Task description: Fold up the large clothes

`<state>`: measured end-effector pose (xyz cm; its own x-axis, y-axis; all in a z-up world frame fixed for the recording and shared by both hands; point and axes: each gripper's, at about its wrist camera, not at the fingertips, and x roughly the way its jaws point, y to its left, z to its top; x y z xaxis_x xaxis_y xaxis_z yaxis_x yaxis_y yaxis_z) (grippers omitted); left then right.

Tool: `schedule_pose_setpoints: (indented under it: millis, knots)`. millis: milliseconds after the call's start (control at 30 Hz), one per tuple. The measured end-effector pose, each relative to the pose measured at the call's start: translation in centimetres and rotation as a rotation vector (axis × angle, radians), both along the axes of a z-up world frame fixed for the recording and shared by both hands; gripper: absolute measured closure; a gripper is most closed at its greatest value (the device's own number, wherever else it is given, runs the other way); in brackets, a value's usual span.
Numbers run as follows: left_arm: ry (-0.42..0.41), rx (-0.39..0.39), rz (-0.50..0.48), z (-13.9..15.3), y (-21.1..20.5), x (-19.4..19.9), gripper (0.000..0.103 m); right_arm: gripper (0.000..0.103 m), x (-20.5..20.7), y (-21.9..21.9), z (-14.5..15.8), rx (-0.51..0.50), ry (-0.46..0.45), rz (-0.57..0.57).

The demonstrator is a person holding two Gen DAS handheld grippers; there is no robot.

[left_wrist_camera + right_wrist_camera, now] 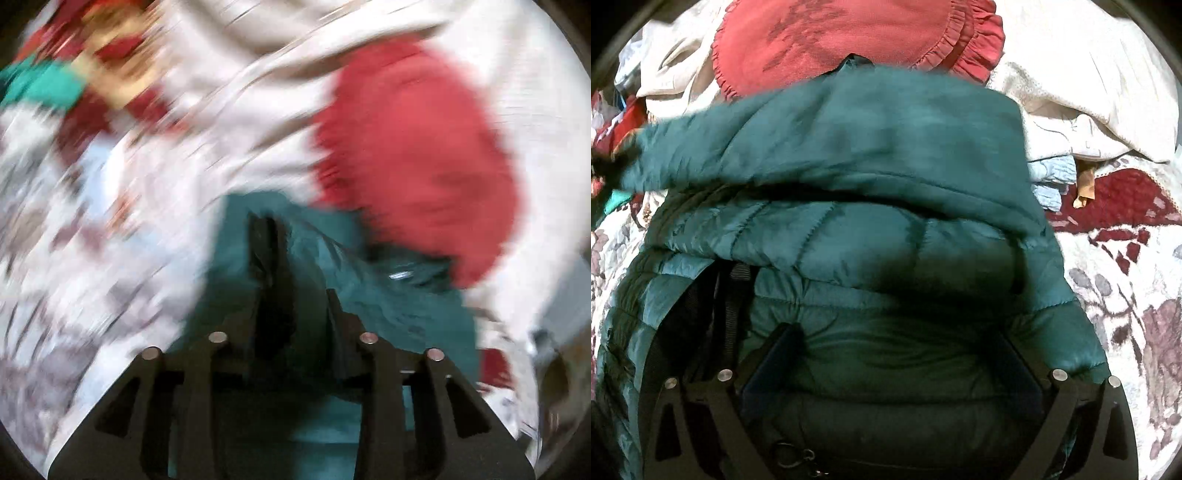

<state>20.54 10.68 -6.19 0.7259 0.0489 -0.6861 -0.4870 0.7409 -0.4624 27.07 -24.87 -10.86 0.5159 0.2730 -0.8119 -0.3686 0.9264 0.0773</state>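
Observation:
A teal quilted puffer jacket (pixel 871 236) lies bunched on a flower-patterned bedspread (pixel 1126 295), one part folded over the rest. My right gripper (pixel 901 354) is pressed down into the jacket with its fingers spread wide, open, holding nothing. In the blurred left wrist view, my left gripper (pixel 267 236) has its fingers closed together on a fold of the teal jacket (pixel 369 295), which drapes over the right finger.
A red ruffled round cushion (pixel 842 44) and cream bedding (pixel 1082 74) lie behind the jacket; the cushion (pixel 424 155) also shows in the left wrist view. A pale blue cloth (pixel 1052 177) sits at the jacket's right. Mixed red and green clothes (pixel 74 74) lie far left.

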Motion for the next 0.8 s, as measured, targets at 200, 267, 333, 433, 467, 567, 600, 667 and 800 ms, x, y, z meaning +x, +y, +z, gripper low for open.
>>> schedule_pose_setpoints:
  millis: [200, 267, 333, 433, 467, 567, 600, 667, 800]
  knots:
    - [-0.042, 0.031, 0.103, 1.6, 0.4, -1.0, 0.059, 0.009, -0.1, -1.1, 1.2, 0.046, 0.017, -0.009]
    - [-0.137, 0.135, 0.146, 3.7, -0.1, -2.2, 0.035, 0.022, -1.1, -2.3, 3.3, 0.130, -0.051, -0.019]
    - [-0.245, 0.220, 0.110, 5.5, -1.4, -2.3, 0.019, 0.023, -2.1, -3.3, 5.7, 0.195, -0.168, -0.037]
    - [-0.235, 0.270, -0.011, 5.5, -2.9, -0.3, 0.019, 0.024, -1.5, -3.8, 8.8, 0.194, -0.342, -0.079]
    - [-0.196, 0.273, -0.046, 4.8, -3.4, 0.9, 0.019, 0.028, -0.5, -3.6, 9.2, 0.187, -0.344, -0.079]
    - [0.046, 0.225, -0.122, 0.5, -3.7, 5.0, 0.019, 0.045, 4.4, -2.6, 8.6, 0.210, -0.272, -0.055]
    - [0.150, 0.150, -0.145, -1.9, -3.2, 6.3, 0.018, 0.045, 5.8, -2.2, 7.5, 0.193, -0.224, -0.047]
    - [0.164, 0.062, -0.133, -3.6, -2.4, 6.8, 0.016, 0.044, 9.2, -1.2, 3.5, 0.153, -0.050, -0.010]
    - [0.181, 0.080, -0.125, -3.2, -2.6, 7.2, 0.011, 0.037, 10.4, -1.5, 1.3, 0.197, 0.028, 0.037]
